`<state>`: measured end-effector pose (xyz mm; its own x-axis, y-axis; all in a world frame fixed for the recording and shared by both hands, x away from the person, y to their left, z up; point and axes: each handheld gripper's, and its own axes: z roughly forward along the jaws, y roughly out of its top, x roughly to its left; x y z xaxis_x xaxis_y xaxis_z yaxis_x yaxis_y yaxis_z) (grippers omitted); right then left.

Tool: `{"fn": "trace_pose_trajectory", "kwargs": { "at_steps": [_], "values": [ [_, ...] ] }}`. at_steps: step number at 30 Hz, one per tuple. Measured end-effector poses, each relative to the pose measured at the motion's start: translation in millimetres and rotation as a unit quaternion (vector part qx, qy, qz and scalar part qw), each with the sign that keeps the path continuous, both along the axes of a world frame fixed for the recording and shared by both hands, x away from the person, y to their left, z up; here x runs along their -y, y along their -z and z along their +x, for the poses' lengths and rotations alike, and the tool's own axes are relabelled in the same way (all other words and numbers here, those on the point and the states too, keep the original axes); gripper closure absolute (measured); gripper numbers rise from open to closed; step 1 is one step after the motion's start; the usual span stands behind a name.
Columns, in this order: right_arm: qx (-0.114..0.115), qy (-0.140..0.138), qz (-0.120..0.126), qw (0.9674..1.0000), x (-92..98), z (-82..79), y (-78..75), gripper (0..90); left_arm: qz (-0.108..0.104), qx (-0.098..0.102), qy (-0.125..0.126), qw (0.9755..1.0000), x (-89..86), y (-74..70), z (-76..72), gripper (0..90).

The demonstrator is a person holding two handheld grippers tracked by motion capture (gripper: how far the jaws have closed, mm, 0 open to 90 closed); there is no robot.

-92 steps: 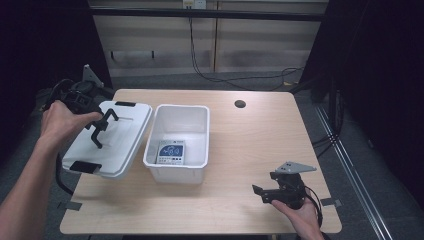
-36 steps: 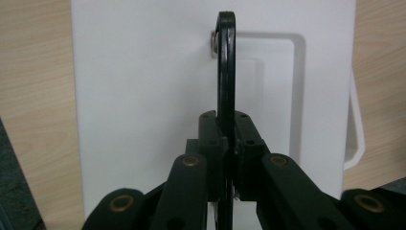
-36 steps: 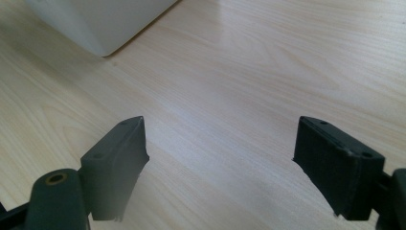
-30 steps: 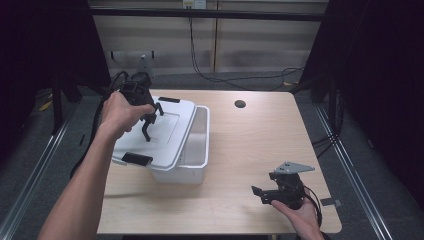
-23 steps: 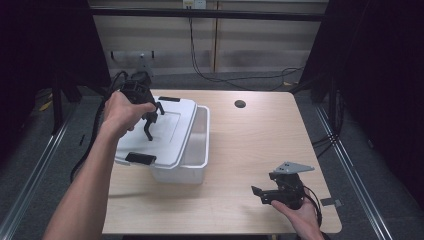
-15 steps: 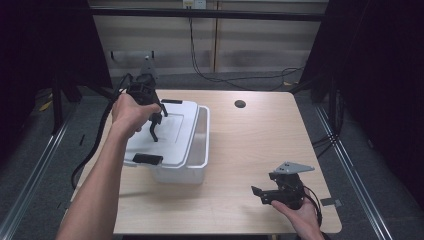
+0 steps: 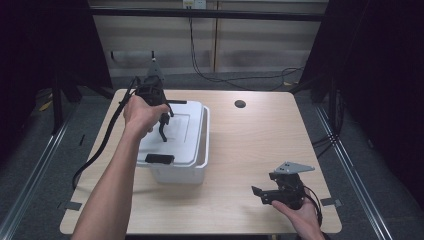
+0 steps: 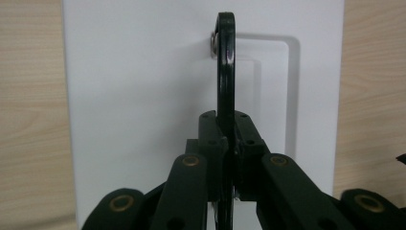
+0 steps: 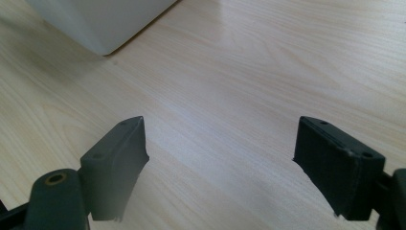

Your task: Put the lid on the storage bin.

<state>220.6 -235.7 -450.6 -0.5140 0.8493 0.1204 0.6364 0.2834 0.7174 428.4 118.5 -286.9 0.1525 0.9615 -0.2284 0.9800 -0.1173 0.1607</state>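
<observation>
A white lid [image 7: 182, 131] lies over the top of a white bin [image 7: 186, 173], shifted a little toward the bin's left side. My left gripper [image 7: 163, 121] is shut on the lid's upright black handle [image 8: 225, 72]; the jaws clamp it from both sides above the lid's flat white surface [image 8: 134, 96]. A black latch [image 7: 159, 159] sits at the lid's near end. My right gripper [image 7: 261, 193] rests near the table's front right with its jaws wide open; nothing lies between its fingertips [image 9: 220, 143], just bare wood.
The wooden table [image 7: 260, 135] has a round black cable hole [image 7: 240, 104] at the back. A corner of the bin [image 9: 95, 24] stands ahead of the right gripper. Cables trail off the table's left edge, and dark floor surrounds the table.
The left gripper has carried the lid by its handle from left of the bin rightward and down over the bin's opening. The right gripper has stayed put.
</observation>
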Motion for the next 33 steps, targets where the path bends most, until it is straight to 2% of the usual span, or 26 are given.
{"fn": "trace_pose_trajectory", "kwargs": {
  "at_steps": [4, 9, 10, 12, 13, 16, 18, 22, 24, 26, 28, 30, 33],
  "values": [
    [0.000, -0.001, 0.000, 1.0000, -0.1, 0.5, 0.3, 17.7, -0.004, 0.003, -0.001, 1.0000, 3.1, 2.8, 1.5, 84.8],
    [0.000, -0.001, 0.000, 1.0000, 0.2, 0.0, 0.1, 17.7, -0.008, -0.002, -0.003, 1.0000, 5.1, 4.4, 4.0, 84.8],
    [-0.001, 0.000, 0.000, 1.0000, 0.1, 0.1, 0.1, 17.7, -0.012, 0.002, -0.010, 0.9999, 4.6, 4.0, 4.0, 84.9],
    [-0.001, 0.000, 0.000, 1.0000, 0.0, 0.2, 0.2, 17.7, -0.010, -0.001, -0.011, 0.9999, 5.2, 4.1, 4.4, 84.9],
    [-0.001, 0.000, 0.000, 1.0000, 0.0, 0.1, 0.2, 17.7, -0.017, -0.003, -0.016, 0.9997, 4.3, 3.9, 4.6, 84.9],
    [-0.002, 0.001, 0.000, 1.0000, -0.1, 0.3, 0.3, 17.7, -0.015, -0.002, -0.024, 0.9996, 5.9, 3.7, 4.1, 84.9],
    [-0.001, 0.001, -0.001, 1.0000, -0.3, 0.2, 0.2, 17.7, -0.024, -0.001, -0.028, 0.9993, 7.3, 4.4, 3.7, 84.9],
    [-0.001, 0.001, -0.001, 1.0000, -0.1, 0.2, 0.3, 17.7, -0.021, 0.001, -0.035, 0.9992, 11.8, 7.3, 3.3, 84.9],
    [0.000, 0.003, 0.002, 1.0000, -0.2, 0.1, 0.2, 17.7, -0.027, -0.004, -0.026, 0.9993, 12.8, 9.6, 4.3, 84.9],
    [0.001, 0.002, 0.002, 1.0000, -0.1, 0.0, 0.2, 17.7, -0.026, 0.004, -0.035, 0.9990, 15.1, 10.7, 4.3, 84.9],
    [0.000, 0.003, 0.002, 1.0000, -0.1, 0.2, 0.4, 17.7, -0.025, 0.001, -0.029, 0.9993, 16.5, 10.3, 4.9, 84.9],
    [0.000, 0.003, 0.001, 1.0000, 0.0, 0.4, 0.4, 17.7, -0.025, 0.003, -0.038, 0.9990, 18.7, 10.1, 4.3, 84.8],
    [0.000, 0.004, 0.002, 1.0000, -0.1, 0.3, 0.4, 17.7, -0.024, 0.001, -0.025, 0.9994, 20.9, 11.0, 4.4, 84.8]
  ]
}}
